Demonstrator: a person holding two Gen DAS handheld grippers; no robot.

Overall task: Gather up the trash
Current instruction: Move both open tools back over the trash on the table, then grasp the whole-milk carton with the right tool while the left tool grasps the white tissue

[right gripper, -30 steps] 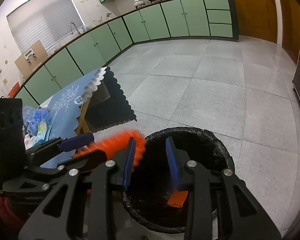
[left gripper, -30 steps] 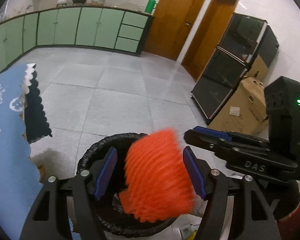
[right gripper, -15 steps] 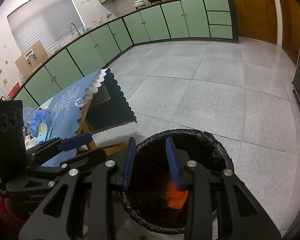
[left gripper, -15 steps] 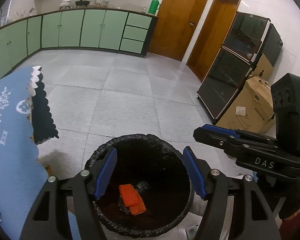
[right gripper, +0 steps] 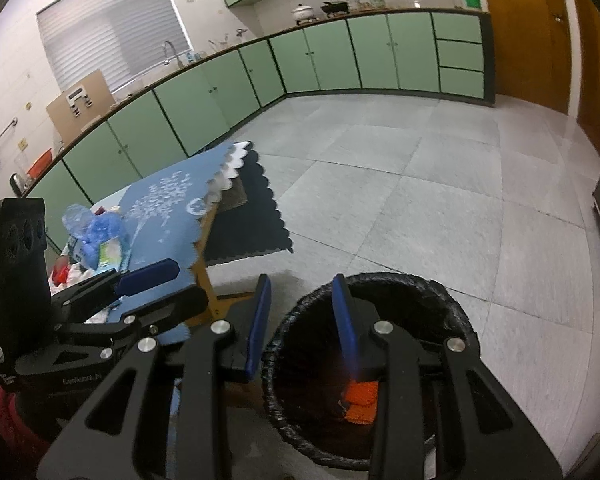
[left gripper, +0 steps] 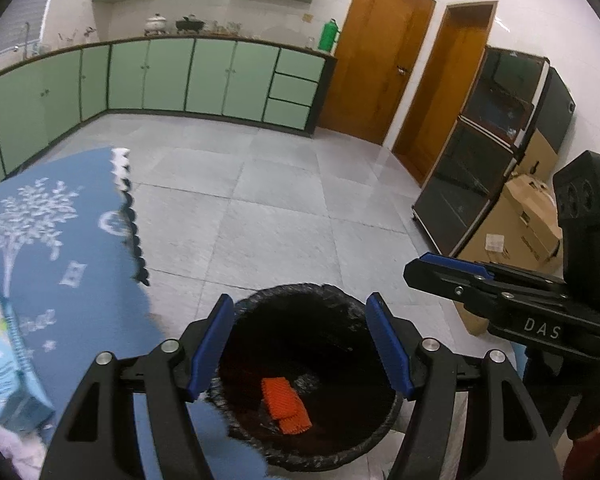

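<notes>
Left wrist view: my left claw (left gripper: pixel 300 344) gapes wide and empty above the black-lined trash bin (left gripper: pixel 284 296), where the orange trash (left gripper: pixel 286 403) lies at the bottom. My right claw (right gripper: pixel 300 320) is partly open, empty, over the bin's left rim. Farther left, more litter (right gripper: pixel 96 240) sits on the blue-clothed surface (right gripper: pixel 168 208).

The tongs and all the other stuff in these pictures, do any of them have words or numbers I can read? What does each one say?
"DAS": white letters on the side of the right tongs, seen from the left wrist view.
Small white print on the side of the left tongs: too blurred to read.
Cursive word on the blue tablecloth: blurred, cannot be read.
Label on the cardboard box: too small to read.
Packets on the table: print too small to read.
</notes>
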